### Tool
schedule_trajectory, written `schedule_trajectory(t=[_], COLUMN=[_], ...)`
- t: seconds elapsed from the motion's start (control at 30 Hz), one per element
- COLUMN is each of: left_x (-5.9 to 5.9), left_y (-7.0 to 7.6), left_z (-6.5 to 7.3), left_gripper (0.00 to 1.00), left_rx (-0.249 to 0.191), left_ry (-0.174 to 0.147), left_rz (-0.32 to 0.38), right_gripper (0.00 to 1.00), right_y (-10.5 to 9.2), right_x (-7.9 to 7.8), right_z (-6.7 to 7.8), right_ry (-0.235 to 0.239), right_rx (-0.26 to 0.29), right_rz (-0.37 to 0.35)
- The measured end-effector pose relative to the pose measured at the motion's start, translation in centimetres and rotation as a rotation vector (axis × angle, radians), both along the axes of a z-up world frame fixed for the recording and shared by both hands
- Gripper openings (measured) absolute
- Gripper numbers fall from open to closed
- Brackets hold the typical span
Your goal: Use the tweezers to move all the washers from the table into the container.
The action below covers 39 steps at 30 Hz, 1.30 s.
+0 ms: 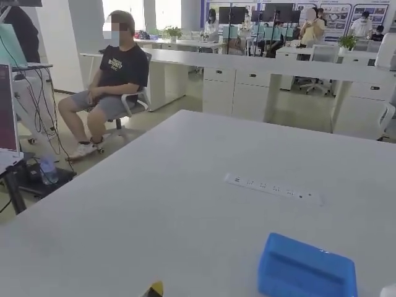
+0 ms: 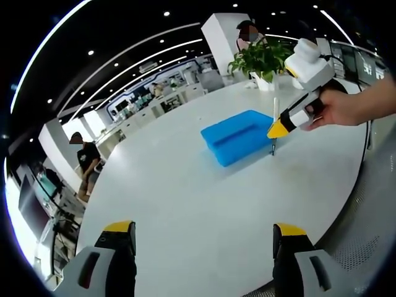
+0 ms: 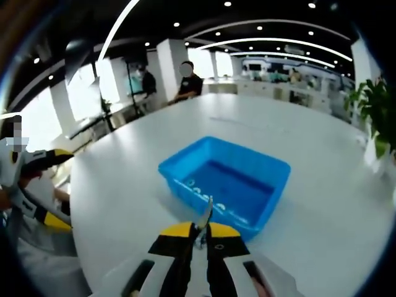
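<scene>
**Head view.** A white table carries a blue container at lower right. A power strip lies beyond it, well apart. A gripper, side not told, shows 1 yellow tip at the bottom edge, left of the container and apart from it. A seated person is behind the table.

**Left gripper view.** The left gripper has its 2 jaws spread wide with nothing between them, over bare table. The container lies ahead, well apart. A hand holds the right gripper just beside the container's right end. The tweezers hang from it, tip down at the table surface, though contact cannot be told. A plant stands beyond.

**Right gripper view.** The right gripper's jaws are closed on the tweezers. The tweezer tip points at the container's near wall. Small pale marks line the container floor by that wall, too small to tell whether they are washers.
</scene>
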<state>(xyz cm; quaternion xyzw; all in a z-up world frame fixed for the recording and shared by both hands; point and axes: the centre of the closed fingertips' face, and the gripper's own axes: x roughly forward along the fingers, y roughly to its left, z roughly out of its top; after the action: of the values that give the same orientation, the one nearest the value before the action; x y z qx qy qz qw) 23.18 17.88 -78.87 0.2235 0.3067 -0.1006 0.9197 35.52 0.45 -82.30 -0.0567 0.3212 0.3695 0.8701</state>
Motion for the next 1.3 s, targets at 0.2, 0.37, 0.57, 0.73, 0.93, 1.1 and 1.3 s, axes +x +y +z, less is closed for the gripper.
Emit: schedule_trajectory(t=[0.2, 0.37, 0.57, 0.73, 0.93, 1.1, 1.3], left_x=[0.0, 0.0, 0.0, 0.0, 0.0, 0.0, 0.0], left_y=[0.1, 0.1, 0.2, 0.2, 0.3, 0.1, 0.2], left_z=[0.0, -0.1, -0.1, -0.1, -0.2, -0.1, -0.1], left_gripper=[0.94, 0.94, 0.94, 0.94, 0.94, 0.94, 0.94], left_rx=[-0.001, 0.003, 0.004, 0.008, 0.006, 0.003, 0.000], left_ry=[0.001, 0.004, 0.004, 0.006, 0.007, 0.005, 0.006], left_rz=[0.005, 0.004, 0.007, 0.008, 0.013, 0.006, 0.009], right_gripper=[0.03, 0.03, 0.03, 0.03, 0.03, 0.03, 0.02], right_y=[0.5, 0.7, 0.7, 0.7, 0.8, 0.9, 0.8], right_x=[-0.2, -0.3, -0.4, -0.5, -1.2, -1.0, -0.8], right_z=[0.0, 0.1, -0.1, 0.1, -0.1, 0.0, 0.2], right_ry=[-0.009, -0.015, -0.011, -0.017, -0.068, -0.073, -0.049], right_rx=[-0.011, -0.018, -0.023, -0.022, -0.091, -0.111, -0.100], right_rz=[0.013, 0.022, 0.023, 0.019, 0.041, 0.045, 0.046])
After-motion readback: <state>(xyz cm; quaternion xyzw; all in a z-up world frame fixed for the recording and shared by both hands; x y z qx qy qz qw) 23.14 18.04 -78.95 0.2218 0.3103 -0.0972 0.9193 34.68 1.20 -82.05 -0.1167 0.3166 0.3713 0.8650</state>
